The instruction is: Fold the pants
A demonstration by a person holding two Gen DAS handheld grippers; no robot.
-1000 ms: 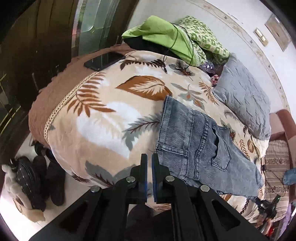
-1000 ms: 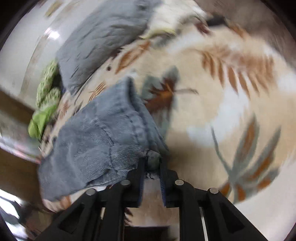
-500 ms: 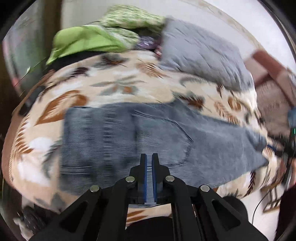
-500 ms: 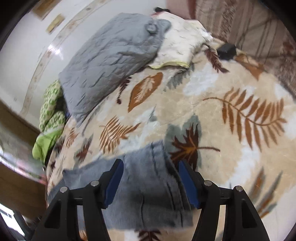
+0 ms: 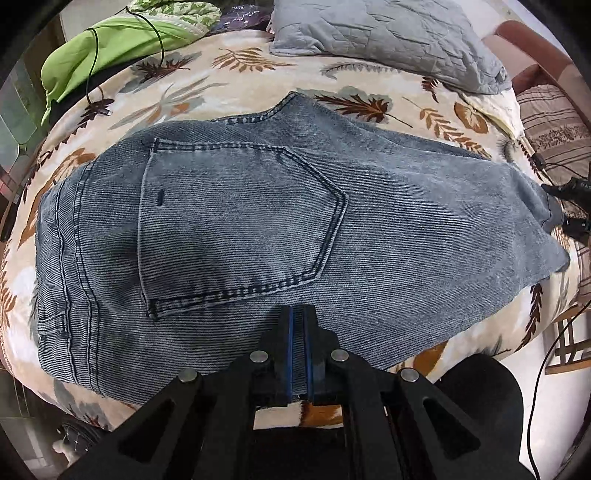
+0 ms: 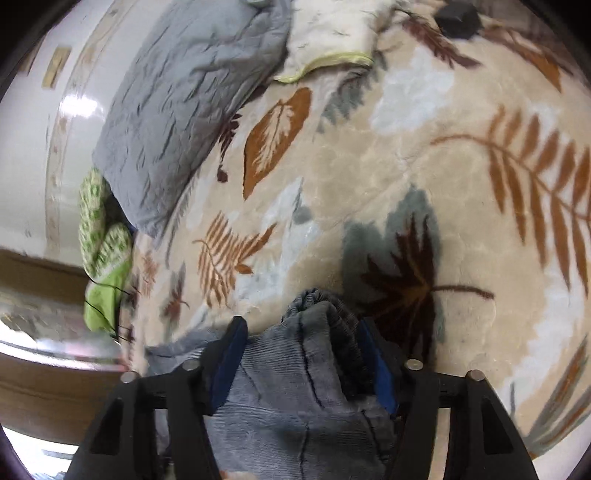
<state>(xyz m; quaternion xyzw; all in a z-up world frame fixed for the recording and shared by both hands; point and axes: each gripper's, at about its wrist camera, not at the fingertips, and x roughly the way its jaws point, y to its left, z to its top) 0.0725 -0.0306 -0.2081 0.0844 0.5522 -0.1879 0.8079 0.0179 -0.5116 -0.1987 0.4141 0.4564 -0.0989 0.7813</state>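
Observation:
Grey-blue denim pants (image 5: pixel 258 229) lie flat across the leaf-print blanket (image 5: pixel 192 88), waistband at the left, leg end at the right, back pocket up. My left gripper (image 5: pixel 299 314) is shut and hovers over the pants' near edge; I cannot see cloth between its pads. My right gripper (image 6: pixel 303 339) is open, its blue-padded fingers (image 6: pixel 229 350) on either side of the bunched leg end of the pants (image 6: pixel 310 369), not pinching it.
A grey quilted pillow (image 5: pixel 388 37) and green clothes (image 5: pixel 110 40) with a black cable lie at the far side of the bed. A cream pillow (image 6: pixel 332 37) and a small black object (image 6: pixel 458 22) lie further along. Chairs and cables stand at the right (image 5: pixel 554 118).
The left gripper has swung from the bed's corner to over the middle of the pants. The right gripper let go of the leg end, opened wide, and sits around it.

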